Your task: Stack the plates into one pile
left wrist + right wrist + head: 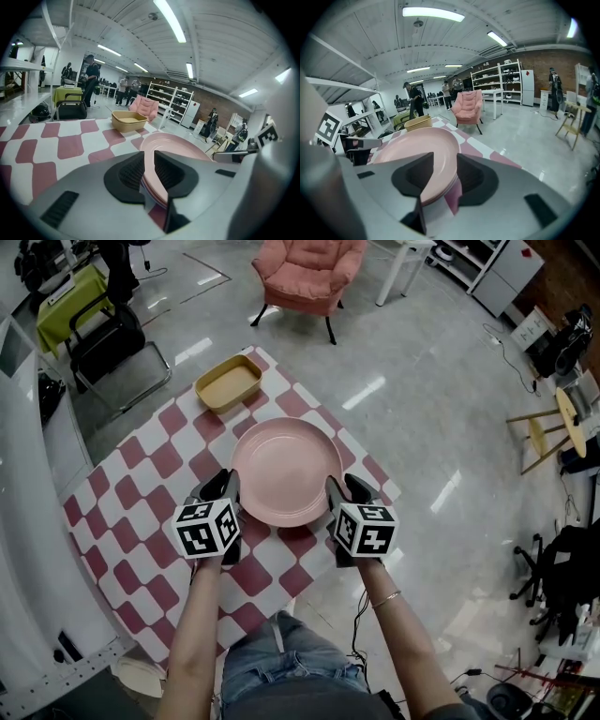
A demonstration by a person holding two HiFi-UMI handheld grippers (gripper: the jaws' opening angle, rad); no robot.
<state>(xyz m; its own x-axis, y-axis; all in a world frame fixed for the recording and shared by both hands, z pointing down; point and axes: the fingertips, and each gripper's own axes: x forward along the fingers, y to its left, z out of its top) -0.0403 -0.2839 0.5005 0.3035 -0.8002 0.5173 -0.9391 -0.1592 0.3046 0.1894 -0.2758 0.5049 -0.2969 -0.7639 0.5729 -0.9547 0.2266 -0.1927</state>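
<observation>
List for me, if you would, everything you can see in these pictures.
pile of round pink plates: one pile, at least two rims showing, pink, middle of the table
chequered tablecloth: one, red and white, covering the table
shallow rectangular tray: one, tan, far corner of the cloth
upholstered armchair: one, pink, on the floor beyond the table
metal-framed chair: one, black, far left
wooden stool: one, pale, floor at right
left gripper: one, black, jaws on the pile's left rim
right gripper: one, black, jaws on the pile's right rim
</observation>
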